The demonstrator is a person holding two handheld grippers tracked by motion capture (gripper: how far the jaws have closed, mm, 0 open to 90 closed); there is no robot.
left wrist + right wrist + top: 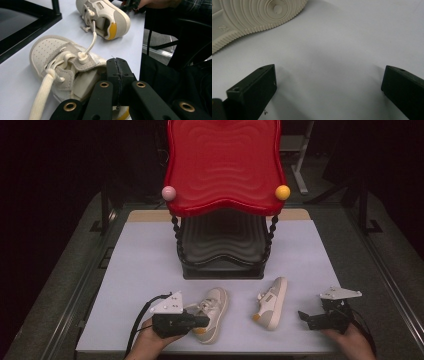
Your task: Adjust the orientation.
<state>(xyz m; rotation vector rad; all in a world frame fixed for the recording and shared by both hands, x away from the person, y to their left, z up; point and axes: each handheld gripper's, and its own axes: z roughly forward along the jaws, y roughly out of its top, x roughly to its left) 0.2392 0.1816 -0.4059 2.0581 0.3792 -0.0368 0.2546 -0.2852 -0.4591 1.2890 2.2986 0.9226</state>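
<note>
While the left gripper, fingers pressed together on nothing, rests against the near shoe, the right gripper waits wide open beside the far shoe, presumably for pairing.

The near left shoe is matt, perforated leather-like material with woven cloth laces; the far red tray looks like glossy plastic.

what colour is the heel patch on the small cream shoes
Mustard yellow heel patch on the far small cream laced shoe, clearest in the left gripper view.
</note>
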